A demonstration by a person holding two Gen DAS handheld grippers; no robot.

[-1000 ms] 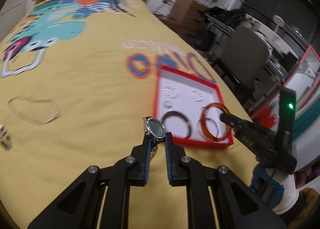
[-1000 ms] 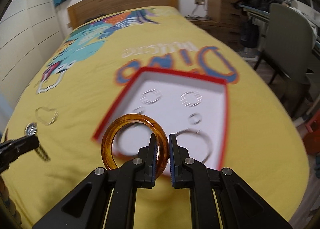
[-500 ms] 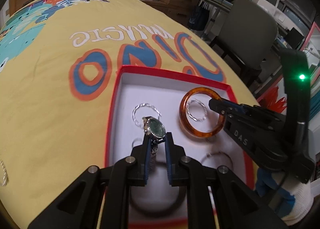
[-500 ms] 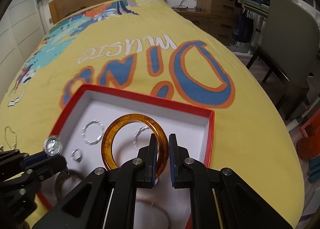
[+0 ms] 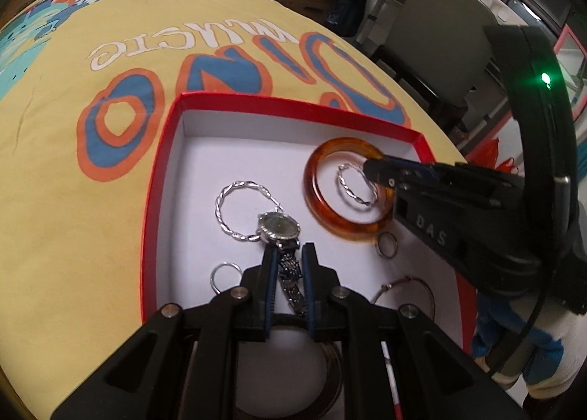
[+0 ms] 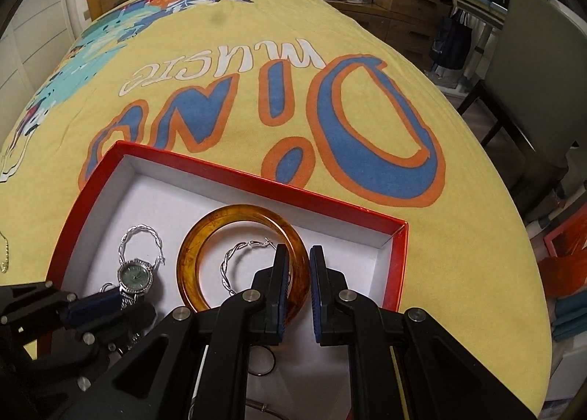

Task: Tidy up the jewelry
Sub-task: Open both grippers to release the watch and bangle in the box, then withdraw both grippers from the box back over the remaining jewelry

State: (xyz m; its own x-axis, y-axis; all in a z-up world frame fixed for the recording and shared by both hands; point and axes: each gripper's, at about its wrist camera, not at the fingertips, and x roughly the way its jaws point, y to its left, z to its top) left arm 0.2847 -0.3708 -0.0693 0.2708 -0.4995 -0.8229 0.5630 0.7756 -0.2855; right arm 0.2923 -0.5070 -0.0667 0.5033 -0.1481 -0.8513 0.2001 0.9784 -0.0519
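Since a moment ago both grippers have swung in over the red box (image 6: 234, 181), and the right gripper (image 6: 296, 295) has begun to spread: a gap now shows around the amber bangle (image 6: 242, 262), which lies low in the frame's centre, ringing a twisted silver hoop (image 6: 234, 266) (released, by the look of it). The left gripper (image 5: 288, 266) pinches the watch (image 5: 279, 227) by its metal band, its round greenish face above the box's white floor, so this piece probably goes down next.
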